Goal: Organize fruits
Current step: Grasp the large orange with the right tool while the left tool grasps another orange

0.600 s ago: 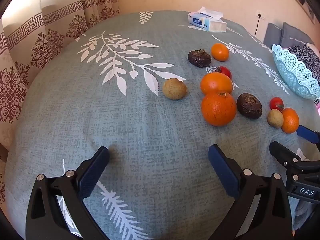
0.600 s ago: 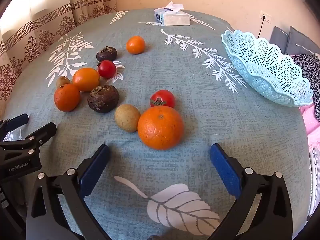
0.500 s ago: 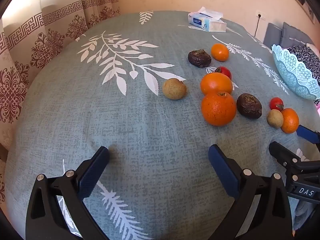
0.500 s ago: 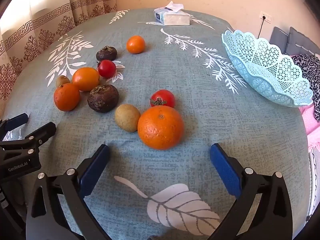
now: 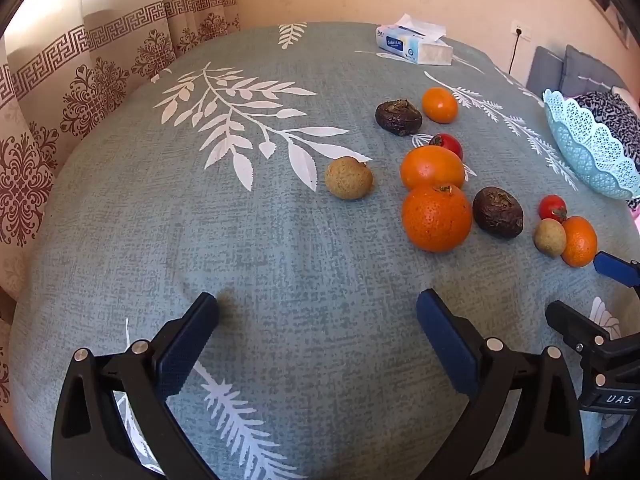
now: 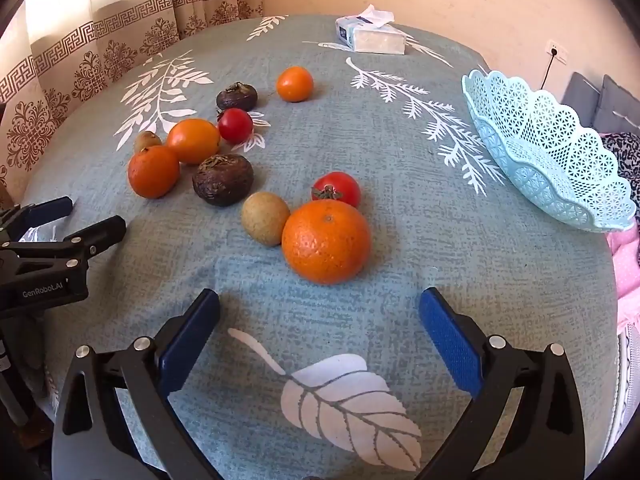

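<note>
Several fruits lie on the grey-green tablecloth. In the right wrist view a big orange [image 6: 326,241] sits just ahead of my open, empty right gripper [image 6: 320,312], with a tan fruit [image 6: 265,219] and a red tomato [image 6: 336,189] beside it. A dark fruit [image 6: 223,179], oranges [image 6: 153,171] [image 6: 193,140], another tomato [image 6: 235,125] and a small orange [image 6: 295,83] lie farther left. The light blue basket [image 6: 552,152] stands empty at the right. My left gripper [image 5: 316,320] is open and empty, short of an orange [image 5: 436,218] and a tan fruit [image 5: 348,178].
A tissue box [image 6: 370,36] stands at the table's far edge. Patterned curtains [image 5: 80,80] hang at the left. A wall socket [image 6: 557,49] and grey cushions [image 6: 616,108] are behind the basket. The table's rim curves close at the right, by pink cloth [image 6: 628,264].
</note>
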A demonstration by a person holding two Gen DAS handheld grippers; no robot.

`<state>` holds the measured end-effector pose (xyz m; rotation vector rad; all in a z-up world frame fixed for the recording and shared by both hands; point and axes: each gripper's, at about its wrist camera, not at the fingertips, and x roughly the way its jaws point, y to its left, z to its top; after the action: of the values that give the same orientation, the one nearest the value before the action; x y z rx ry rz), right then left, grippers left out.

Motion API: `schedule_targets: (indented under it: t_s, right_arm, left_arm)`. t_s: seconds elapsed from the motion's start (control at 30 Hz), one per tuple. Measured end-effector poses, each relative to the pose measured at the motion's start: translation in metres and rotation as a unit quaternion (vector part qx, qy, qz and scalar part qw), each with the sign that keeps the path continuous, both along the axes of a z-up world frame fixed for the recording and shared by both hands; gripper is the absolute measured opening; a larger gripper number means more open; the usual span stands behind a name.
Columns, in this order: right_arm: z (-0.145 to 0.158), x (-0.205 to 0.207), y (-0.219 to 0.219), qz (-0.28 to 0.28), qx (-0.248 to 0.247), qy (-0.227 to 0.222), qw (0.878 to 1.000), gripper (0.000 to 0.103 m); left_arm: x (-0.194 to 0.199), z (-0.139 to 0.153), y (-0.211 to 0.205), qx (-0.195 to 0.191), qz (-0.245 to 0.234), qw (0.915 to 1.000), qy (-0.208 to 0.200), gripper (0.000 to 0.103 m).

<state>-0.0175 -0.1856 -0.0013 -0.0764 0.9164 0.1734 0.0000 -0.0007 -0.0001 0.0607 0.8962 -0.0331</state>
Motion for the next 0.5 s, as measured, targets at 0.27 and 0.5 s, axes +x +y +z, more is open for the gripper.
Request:
schedule_targets:
  t_s: [0.27, 0.5]
  right_arm:
    - [0.009, 0.0, -0.016, -0.016, 0.051, -0.006, 0.999, 0.078]
    - [0.013, 0.01, -0.017, -0.012, 0.068, -0.005, 0.998, 0.053]
  left_arm:
    - [0.0, 0.0, 0.0, 0.0, 0.0, 1.0, 0.0, 0.098]
    - [0.0, 0.0, 0.0, -0.001, 0.0, 1.0, 0.0, 0.098]
